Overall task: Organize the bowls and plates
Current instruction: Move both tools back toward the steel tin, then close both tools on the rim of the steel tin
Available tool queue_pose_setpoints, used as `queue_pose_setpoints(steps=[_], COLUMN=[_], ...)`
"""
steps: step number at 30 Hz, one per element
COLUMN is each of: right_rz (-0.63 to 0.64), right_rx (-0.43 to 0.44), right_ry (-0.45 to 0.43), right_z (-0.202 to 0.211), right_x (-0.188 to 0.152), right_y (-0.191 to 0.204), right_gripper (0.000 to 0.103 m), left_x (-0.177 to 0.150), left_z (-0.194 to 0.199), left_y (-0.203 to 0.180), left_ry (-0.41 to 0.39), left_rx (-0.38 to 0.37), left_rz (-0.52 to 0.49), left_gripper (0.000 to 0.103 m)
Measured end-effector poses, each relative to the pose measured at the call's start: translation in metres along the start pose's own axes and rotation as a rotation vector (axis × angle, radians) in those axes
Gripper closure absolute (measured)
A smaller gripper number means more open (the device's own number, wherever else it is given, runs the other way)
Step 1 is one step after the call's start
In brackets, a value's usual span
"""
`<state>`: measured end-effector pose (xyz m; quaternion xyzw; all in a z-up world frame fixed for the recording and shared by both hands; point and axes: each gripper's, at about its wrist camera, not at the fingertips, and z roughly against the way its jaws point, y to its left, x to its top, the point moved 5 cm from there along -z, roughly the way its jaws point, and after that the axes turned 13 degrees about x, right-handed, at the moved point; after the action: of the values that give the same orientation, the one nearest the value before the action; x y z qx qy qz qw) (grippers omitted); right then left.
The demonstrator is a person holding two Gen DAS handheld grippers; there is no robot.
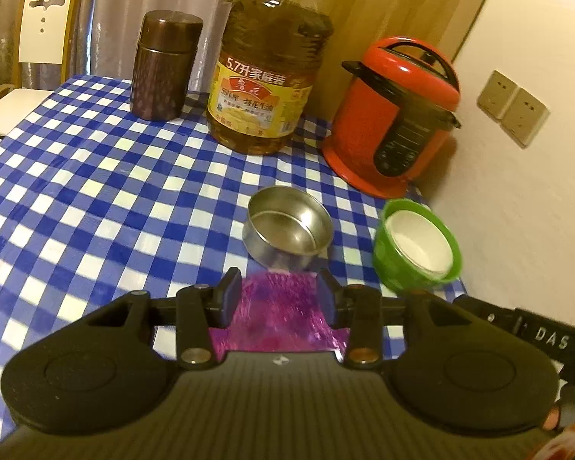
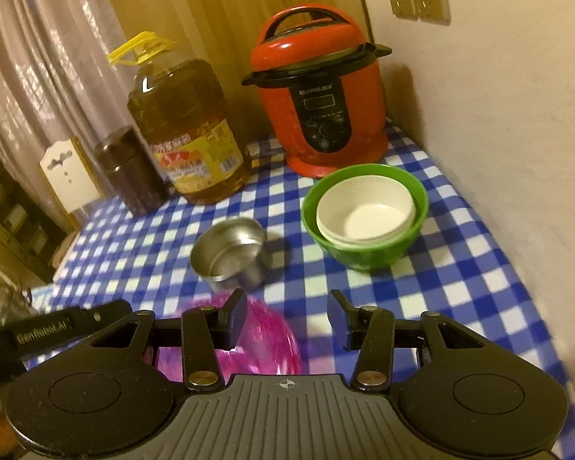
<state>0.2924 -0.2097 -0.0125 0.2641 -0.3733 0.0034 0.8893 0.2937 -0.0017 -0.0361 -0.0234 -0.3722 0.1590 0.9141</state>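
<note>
Checkered surface [image 2: 460,268]: left gripper [image 1: 280,295] clamped on pink bowl [image 1: 283,318] for stacking; right gripper [image 2: 287,314] empty, parted, near green bowl [image 2: 364,257].

Surface [image 1: 96,199] covered in blue-and-white check cloth, pushed into a corner. Plain off-white wall [image 1: 536,191] on the right, double beige wall socket [image 1: 513,107] on it. Behind: tan curtain [image 2: 218,11] next to sheer pale curtain [image 2: 50,57]. White chair back with cut-outs [image 1: 44,25] at the far left edge. Warm, dim indoor light, yellowish cast.
</note>
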Motion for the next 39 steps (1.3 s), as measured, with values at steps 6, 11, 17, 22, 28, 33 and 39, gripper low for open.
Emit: queue_pose_setpoints(steps=[6,11,17,22,28,33,39], right_rz=[-0.040,-0.052,-0.116,-0.097,-0.097,-0.092,-0.062], right_rx=[0.071,0.101,0.133,0.110,0.096,0.096,0.102], right_ry=[-0.012,0.004,0.047,0.054,0.073,0.097,0.122], right_z=[-0.040,-0.078,-0.115,-0.136,-0.159,-0.172,-0.182], right_x=[0.014,0.018,0.017,0.027,0.037,0.037,0.033], right_y=[-0.011,-0.014,-0.021,-0.027,-0.038,-0.042,-0.036], right_gripper=[0.056,0.056,0.057,0.057,0.057,0.065,0.067], left_x=[0.007,0.017,0.032,0.040,0.045,0.046,0.045], left_z=[-0.042,-0.075,-0.107,-0.127,-0.142,-0.155,-0.166], left_y=[0.006,0.008,0.007,0.004,-0.001,-0.002,-0.002], left_ry=[-0.009,0.002,0.001,0.017,0.030,0.055,0.091], left_rx=[0.012,0.022,0.032,0.043,0.033,0.027,0.012], left_rz=[0.047,0.083,0.102,0.083,0.064,0.061,0.065], left_gripper=[0.064,0.064,0.064,0.066,0.066,0.069,0.072])
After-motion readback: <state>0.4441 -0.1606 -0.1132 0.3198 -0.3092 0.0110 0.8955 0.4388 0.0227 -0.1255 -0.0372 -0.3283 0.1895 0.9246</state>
